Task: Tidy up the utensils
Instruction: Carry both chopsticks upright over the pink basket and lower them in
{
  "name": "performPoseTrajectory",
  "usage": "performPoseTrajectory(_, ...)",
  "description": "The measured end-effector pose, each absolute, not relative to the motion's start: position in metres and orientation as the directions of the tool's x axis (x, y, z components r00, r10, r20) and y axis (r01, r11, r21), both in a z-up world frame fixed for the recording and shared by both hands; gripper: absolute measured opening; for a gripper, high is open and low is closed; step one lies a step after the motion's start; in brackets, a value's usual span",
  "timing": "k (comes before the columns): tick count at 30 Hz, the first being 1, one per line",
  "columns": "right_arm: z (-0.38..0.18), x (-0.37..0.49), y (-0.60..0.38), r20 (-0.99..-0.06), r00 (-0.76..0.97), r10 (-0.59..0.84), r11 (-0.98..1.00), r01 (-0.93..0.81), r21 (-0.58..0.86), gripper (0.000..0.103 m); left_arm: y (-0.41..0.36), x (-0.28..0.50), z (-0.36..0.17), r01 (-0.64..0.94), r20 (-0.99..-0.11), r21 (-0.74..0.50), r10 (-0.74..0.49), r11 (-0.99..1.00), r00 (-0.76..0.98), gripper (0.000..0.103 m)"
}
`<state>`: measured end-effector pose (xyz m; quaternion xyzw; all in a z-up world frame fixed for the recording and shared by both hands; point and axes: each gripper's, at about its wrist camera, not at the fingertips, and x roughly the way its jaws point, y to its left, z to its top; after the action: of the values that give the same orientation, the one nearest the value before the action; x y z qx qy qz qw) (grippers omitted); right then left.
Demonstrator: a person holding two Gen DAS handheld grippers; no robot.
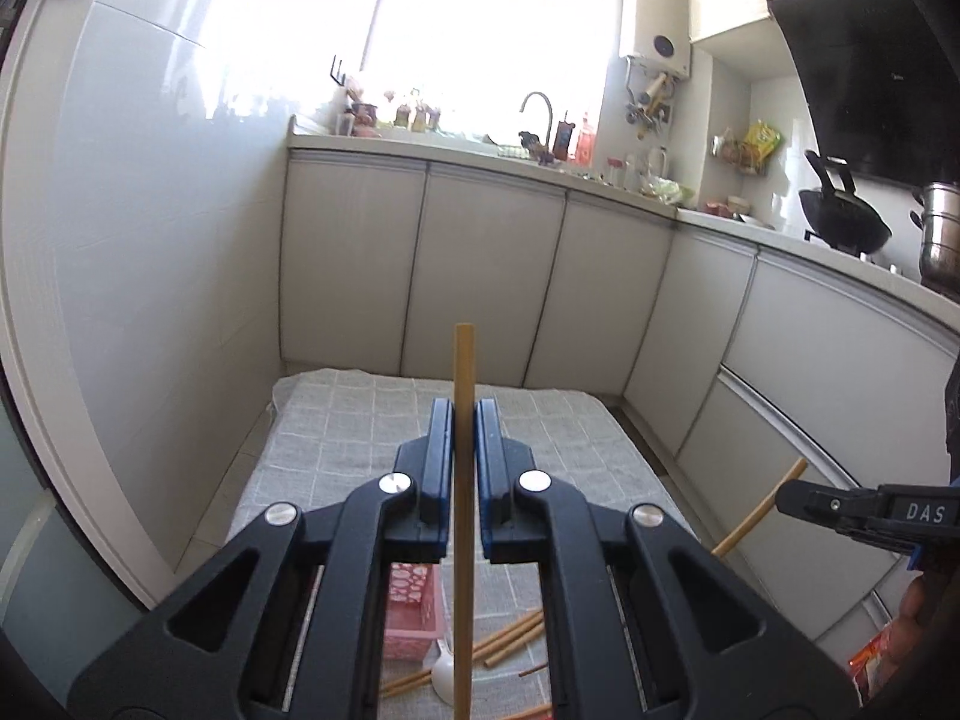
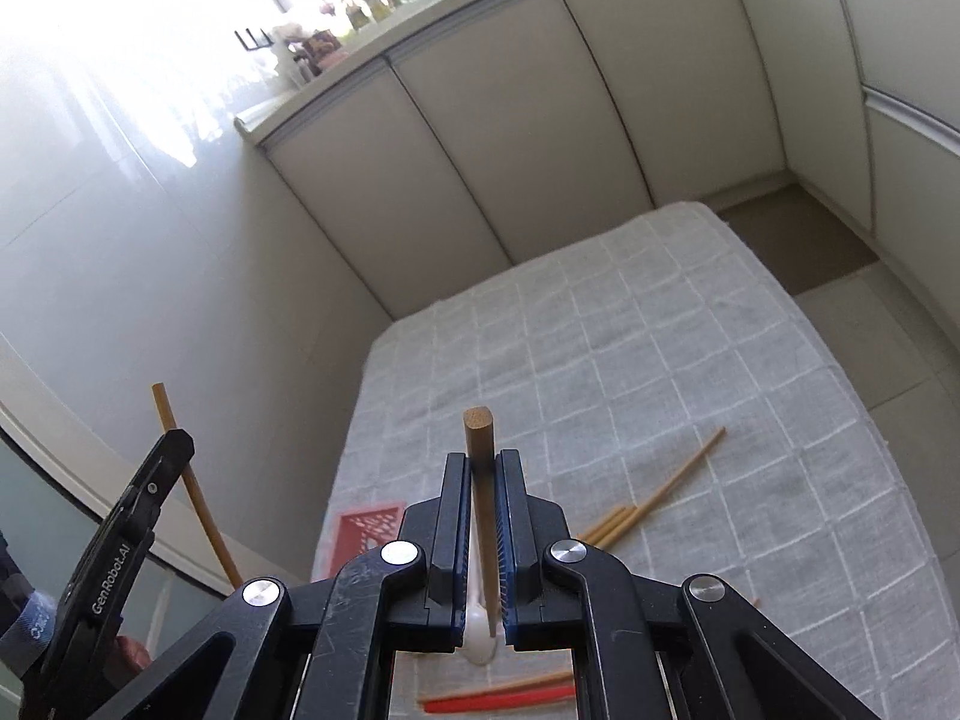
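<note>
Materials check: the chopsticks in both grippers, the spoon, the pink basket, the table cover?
Chopstick in left gripper and chopstick in right gripper: likely bamboo or wood, matte tan; end grain shows on the right one.
Spoon: glossy white, ceramic or plastic, can't tell which.
Pink basket: moulded plastic, cut-out pattern.
Tablecloth: woven grey fabric, light grid lines.

We're seeing two tan wooden chopsticks raised off the bench, one [image 1: 462, 480] standing near upright, the other [image 2: 483, 516] tilted. More chopsticks [image 2: 654, 504] are lying scattered w/ a white spoon [image 1: 445, 675], a red chopstick [image 2: 498, 701] & a pink basket [image 1: 411, 612].
</note>
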<state>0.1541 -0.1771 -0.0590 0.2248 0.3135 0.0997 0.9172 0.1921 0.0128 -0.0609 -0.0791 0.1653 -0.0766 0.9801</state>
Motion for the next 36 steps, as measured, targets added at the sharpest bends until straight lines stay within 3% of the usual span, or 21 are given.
performPoseTrajectory(11, -0.029, 0.159, -0.154, -0.359, 0.847, 0.392, 0.830, -0.158, 0.534, 0.007, 0.033, 0.231, -0.051, 0.047, -0.168, -0.230, -0.087, 0.972, 0.982, 0.008)
performPoseTrajectory(24, -0.059, 0.204, -0.108, -0.323, 0.849, 0.418, 0.832, -0.215, 0.511, 0.007, 0.025, 0.278, -0.103, 0.071, -0.213, -0.116, -0.095, 0.991, 0.972, 0.008)
performPoseTrajectory(30, -0.078, 0.218, -0.089, -0.354, 0.841, 0.410, 0.858, -0.225, 0.461, 0.007, 0.027, 0.277, -0.116, 0.092, -0.245, -0.066, -0.105, 0.994, 0.964, 0.008)
performPoseTrajectory(36, -0.062, 0.210, -0.093, -0.318, 0.853, 0.414, 0.852, -0.241, 0.464, 0.006, 0.032, 0.279, -0.112, 0.105, -0.264, -0.050, -0.115, 0.993, 0.958, 0.008)
